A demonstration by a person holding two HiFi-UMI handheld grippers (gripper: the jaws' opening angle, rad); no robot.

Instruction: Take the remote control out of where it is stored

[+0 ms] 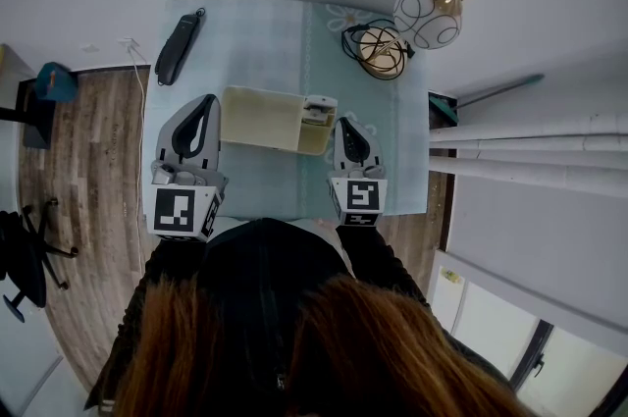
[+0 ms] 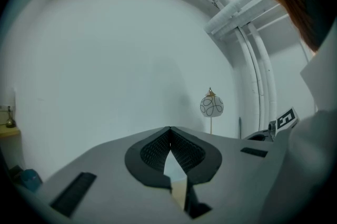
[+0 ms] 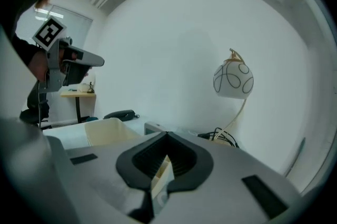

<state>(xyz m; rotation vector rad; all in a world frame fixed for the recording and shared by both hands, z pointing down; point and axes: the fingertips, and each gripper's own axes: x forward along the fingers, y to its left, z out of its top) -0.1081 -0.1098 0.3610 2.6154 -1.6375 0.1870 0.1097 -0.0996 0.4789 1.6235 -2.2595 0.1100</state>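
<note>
An open cream box (image 1: 263,119) lies in the middle of the teal-covered table (image 1: 275,32). At its right end stands a small white-grey piece (image 1: 318,108) with dark details; I cannot tell whether it is the remote. My right gripper (image 1: 345,124) hovers just right of that end, jaws together. In the right gripper view (image 3: 167,134) a pale cream-white sliver shows low in the slit, whether pinched or lying beyond I cannot tell. My left gripper (image 1: 204,101) sits at the box's left end, its tips (image 2: 169,129) meeting with nothing held.
A long black object (image 1: 180,47) with a loop lies at the table's far left. A white globe lamp (image 1: 428,15) and a wire basket with cables (image 1: 381,50) stand at the far right. White wall behind, wood floor and an office chair (image 1: 25,253) to the left.
</note>
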